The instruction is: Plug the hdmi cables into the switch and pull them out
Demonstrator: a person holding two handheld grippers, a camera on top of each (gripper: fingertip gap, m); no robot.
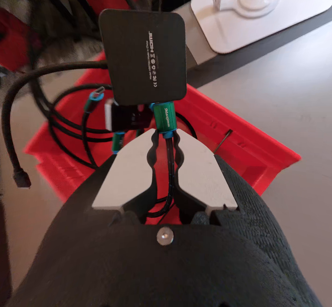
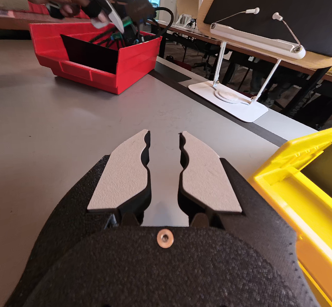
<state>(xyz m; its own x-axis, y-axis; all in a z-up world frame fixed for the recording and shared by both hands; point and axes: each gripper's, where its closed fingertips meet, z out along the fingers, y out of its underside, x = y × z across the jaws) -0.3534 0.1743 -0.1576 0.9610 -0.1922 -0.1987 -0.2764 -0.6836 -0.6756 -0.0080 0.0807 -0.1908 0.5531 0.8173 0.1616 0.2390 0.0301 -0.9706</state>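
In the left wrist view my left gripper is shut on the braided cable just behind a green HDMI plug with a blue collar. That plug sits in the lower edge of the black HDMI switch, which hangs above the red bin. A thick black cable leaves the switch's left side. Loose green plugs and a black adapter lie in the bin. My right gripper is open and empty, low over the grey table. The right wrist view shows the left gripper far off, over the bin.
A yellow bin stands close to the right of my right gripper. A white tablet stand sits at the table's far edge, also in the left wrist view. A loose black cable end lies left of the red bin. About 35 centimetres separates my left fingertips from my right.
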